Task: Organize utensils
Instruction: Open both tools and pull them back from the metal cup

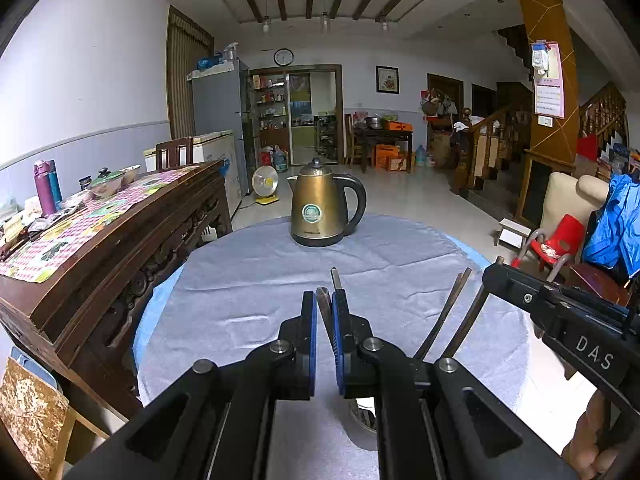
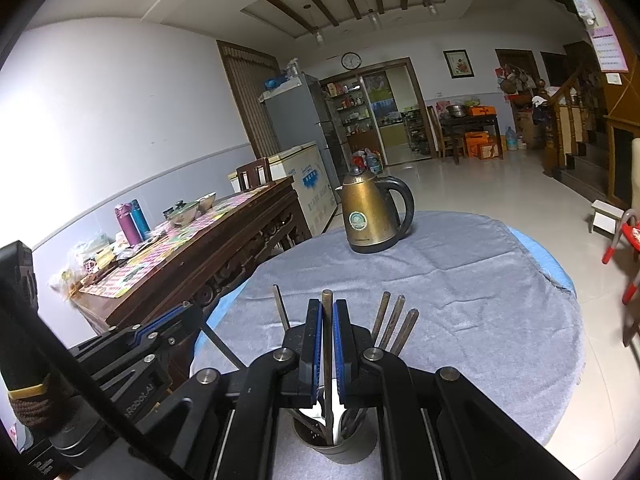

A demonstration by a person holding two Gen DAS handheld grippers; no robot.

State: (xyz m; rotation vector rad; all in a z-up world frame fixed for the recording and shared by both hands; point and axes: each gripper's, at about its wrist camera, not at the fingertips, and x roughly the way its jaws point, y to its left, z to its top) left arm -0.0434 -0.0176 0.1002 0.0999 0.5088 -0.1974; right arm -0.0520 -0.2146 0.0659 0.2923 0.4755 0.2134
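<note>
In the right wrist view, at 6 o'clock just under the fingers, a metal holder stands on the grey cloth with utensil handles rising from it. Three dark handles fan up at about 1 o'clock of the right gripper; a thin rod stands at 11 o'clock. The right gripper is closed on an upright utensil handle, pads pressing both sides. At 9 o'clock the left gripper comes in, closed on a flat dark utensil whose tip shows between its pads. Further out at 12 o'clock, a bronze kettle sits well apart near the cloth's far edge. A wooden sideboard stands at 10 o'clock.
</note>
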